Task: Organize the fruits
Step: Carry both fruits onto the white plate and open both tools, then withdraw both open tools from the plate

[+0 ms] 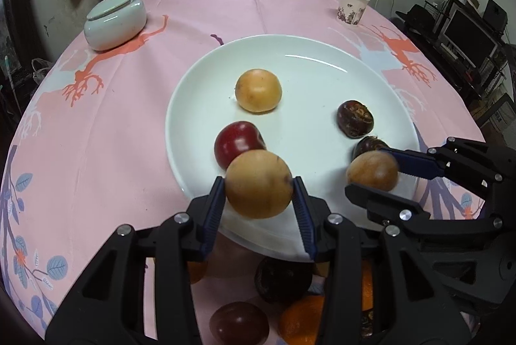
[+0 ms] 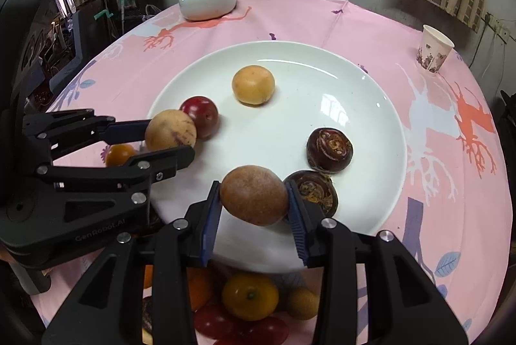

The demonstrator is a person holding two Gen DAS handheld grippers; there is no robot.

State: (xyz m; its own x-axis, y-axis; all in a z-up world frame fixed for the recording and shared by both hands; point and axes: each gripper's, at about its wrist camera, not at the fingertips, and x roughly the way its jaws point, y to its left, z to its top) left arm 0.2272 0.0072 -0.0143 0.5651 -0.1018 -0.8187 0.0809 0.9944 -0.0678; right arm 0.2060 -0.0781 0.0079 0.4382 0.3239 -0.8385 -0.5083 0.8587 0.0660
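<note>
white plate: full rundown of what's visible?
The white plate is round, shallow, glossy, ceramic-looking, with window glare. It lies flat on the pink tablecloth. On it: a yellow fruit, a red fruit and two dark brown fruits. Its near edge is hidden behind the hand-held grippers.

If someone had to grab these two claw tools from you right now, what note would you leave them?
Left gripper: shut on a yellow-brown fruit over the white plate's near-left rim.
Right gripper: shut on a browner fruit over the near edge.
Done: on the plate lie one yellow fruit, one red fruit and two dark water chestnuts.
Left: set both held fruits down, then fetch the pile of fruit on the cloth near you.
</note>
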